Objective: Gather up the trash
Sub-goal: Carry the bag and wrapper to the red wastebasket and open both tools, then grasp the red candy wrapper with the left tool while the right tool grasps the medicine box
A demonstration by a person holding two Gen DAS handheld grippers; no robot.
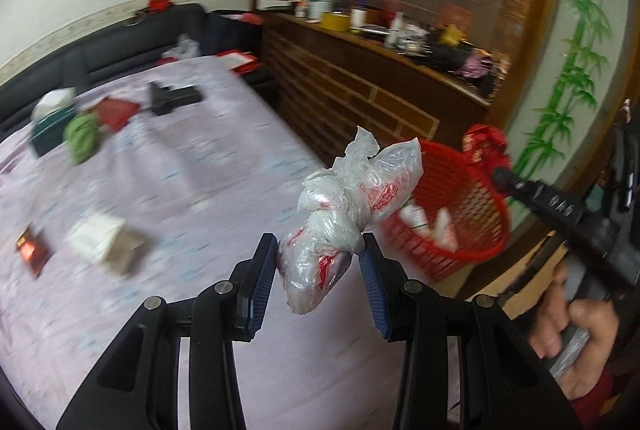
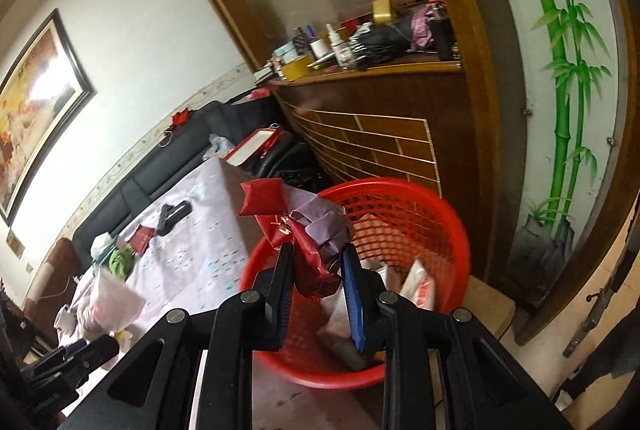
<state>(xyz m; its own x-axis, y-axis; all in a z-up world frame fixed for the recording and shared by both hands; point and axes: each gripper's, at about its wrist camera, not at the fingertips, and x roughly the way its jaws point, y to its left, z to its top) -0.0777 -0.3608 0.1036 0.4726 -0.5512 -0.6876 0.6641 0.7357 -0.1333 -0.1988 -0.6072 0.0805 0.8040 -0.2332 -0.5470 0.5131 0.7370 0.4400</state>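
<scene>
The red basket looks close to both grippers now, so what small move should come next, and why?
Probably open the right gripper. It holds a crumpled red wrapper right over the open red basket, which already has trash inside, so letting go should drop it in. The left gripper holds a plastic bag over the table, short of the basket, so it would follow.

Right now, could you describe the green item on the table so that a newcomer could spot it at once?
Start at the table with the lilac cloth and look to its far end near the black sofa. There, a crumpled green bundle lies beside a dark tissue box; it is the table's only bright green thing.
</scene>
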